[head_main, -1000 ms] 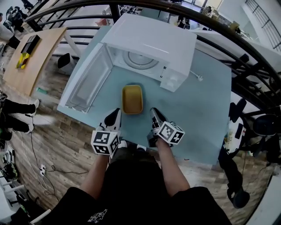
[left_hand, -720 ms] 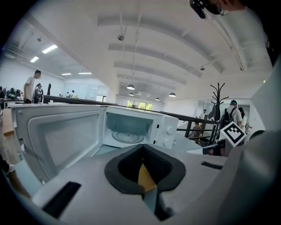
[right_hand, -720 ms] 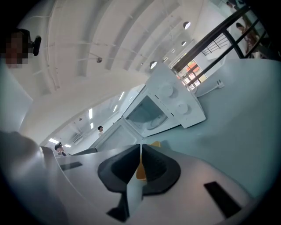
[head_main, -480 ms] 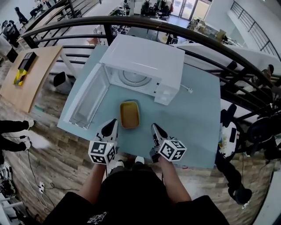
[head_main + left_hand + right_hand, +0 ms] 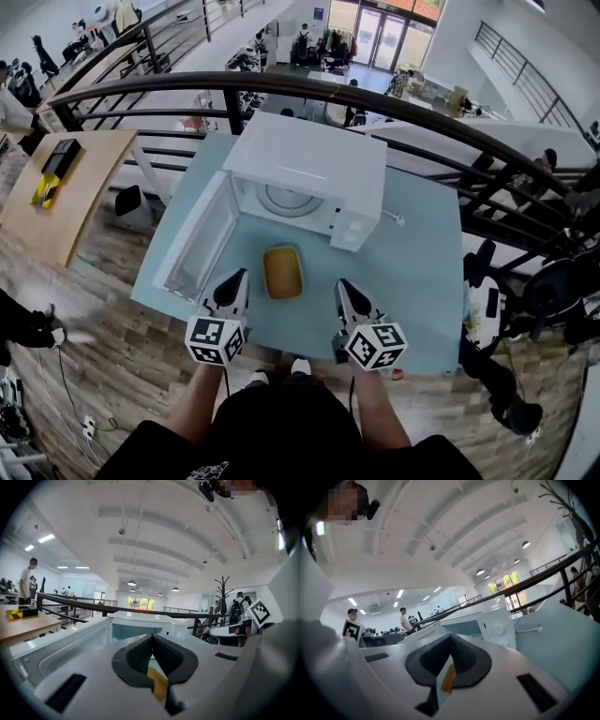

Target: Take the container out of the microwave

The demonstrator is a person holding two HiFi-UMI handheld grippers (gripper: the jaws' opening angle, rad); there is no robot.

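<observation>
the container [image 5: 283,272] sits on the table [image 5: 422,281] before the open microwave [image 5: 314,159], between the left gripper [image 5: 234,279] and the right gripper [image 5: 346,287].

Place: large open-plan office or lab floor
Signs: black railing [image 5: 309,86]; people [image 5: 305,39] and glass doors [image 5: 375,37] beyond it; wooden table [image 5: 52,192] beside it

A white microwave [image 5: 314,169] stands at the far side of the pale blue tabletop [image 5: 422,272]. Its door [image 5: 200,242] is swung open to the left, and the round turntable [image 5: 281,200] shows inside. The yellow container [image 5: 283,272] lies on the tabletop just near of the opening, between the left tongs [image 5: 233,281] and the right tongs [image 5: 346,291], touching neither.
</observation>
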